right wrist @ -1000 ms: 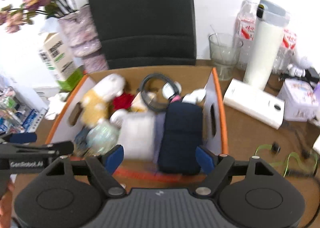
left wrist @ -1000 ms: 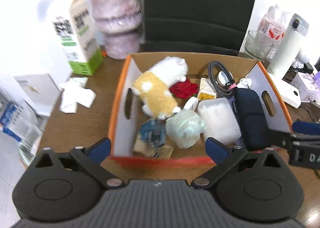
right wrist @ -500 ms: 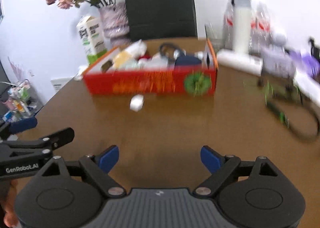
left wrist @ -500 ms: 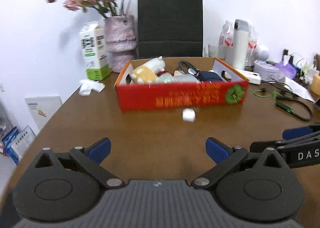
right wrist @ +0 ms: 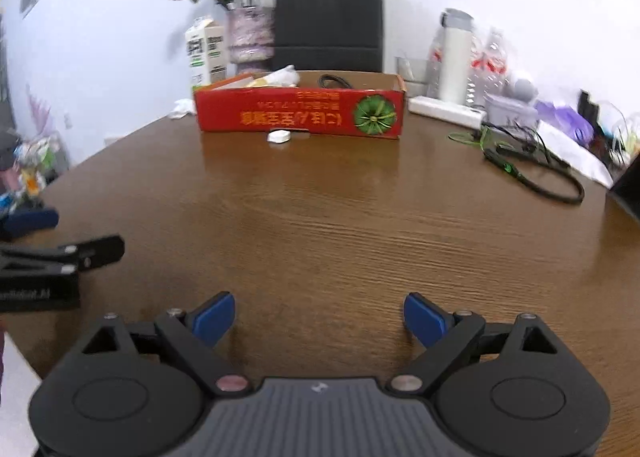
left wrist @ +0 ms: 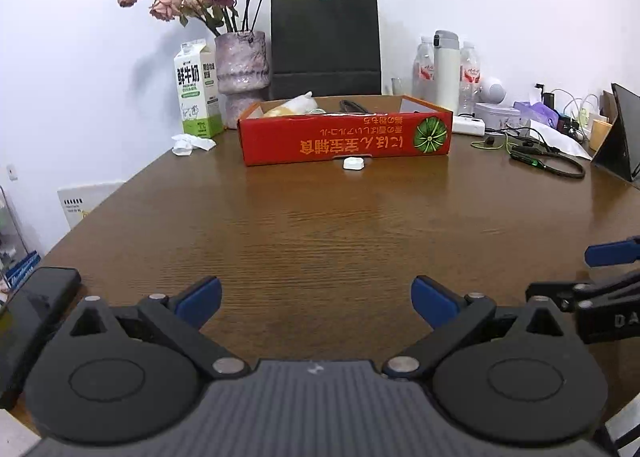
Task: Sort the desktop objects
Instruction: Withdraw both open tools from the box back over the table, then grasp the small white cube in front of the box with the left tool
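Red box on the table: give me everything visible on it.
The red box is a shallow, open-topped cardboard tray, seemingly printed cardboard with a plain brown inside. Its long front wall carries upside-down yellow lettering and a green round fruit picture at its right end. It sits flat on the brown table, far from both tools. Inside, a pale plush toy and a dark cable poke above the rim. A small white object lies at its front wall; contact is unclear.

Glossy wood-grain table [left wrist: 320, 225], red printed cardboard box [left wrist: 344, 139], matt black paper bag [left wrist: 325, 41].
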`<move>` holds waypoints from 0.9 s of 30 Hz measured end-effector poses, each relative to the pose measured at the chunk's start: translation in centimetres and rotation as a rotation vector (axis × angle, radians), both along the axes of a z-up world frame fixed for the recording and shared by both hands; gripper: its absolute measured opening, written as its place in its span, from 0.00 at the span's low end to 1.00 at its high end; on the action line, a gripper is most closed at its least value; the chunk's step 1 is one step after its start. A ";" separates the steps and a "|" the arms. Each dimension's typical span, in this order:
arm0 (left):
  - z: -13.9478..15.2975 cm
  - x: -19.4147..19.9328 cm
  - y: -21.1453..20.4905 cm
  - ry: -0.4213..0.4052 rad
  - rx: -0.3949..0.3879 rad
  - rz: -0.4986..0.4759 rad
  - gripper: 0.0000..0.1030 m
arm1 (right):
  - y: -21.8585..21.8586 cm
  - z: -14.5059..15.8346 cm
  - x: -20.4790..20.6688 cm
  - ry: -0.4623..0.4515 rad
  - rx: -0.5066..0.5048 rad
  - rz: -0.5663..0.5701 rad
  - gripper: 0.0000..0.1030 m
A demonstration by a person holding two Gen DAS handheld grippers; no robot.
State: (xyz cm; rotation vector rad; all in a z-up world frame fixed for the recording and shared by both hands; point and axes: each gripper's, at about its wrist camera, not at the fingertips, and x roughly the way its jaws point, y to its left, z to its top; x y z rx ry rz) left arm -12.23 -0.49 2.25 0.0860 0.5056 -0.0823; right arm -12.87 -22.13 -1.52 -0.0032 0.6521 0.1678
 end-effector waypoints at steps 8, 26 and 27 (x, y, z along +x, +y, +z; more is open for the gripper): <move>0.0 1.9 1.0 0.059 -0.028 0.007 1.00 | 0.3 0.2 1.9 -0.021 0.069 0.014 0.88; -0.4 22.4 -0.2 0.201 -0.113 -0.119 0.84 | 4.3 3.1 18.0 -0.078 -0.025 0.100 0.76; -0.5 23.5 -0.8 0.203 -0.105 -0.123 0.80 | 4.0 3.0 18.9 -0.073 -0.025 0.098 0.76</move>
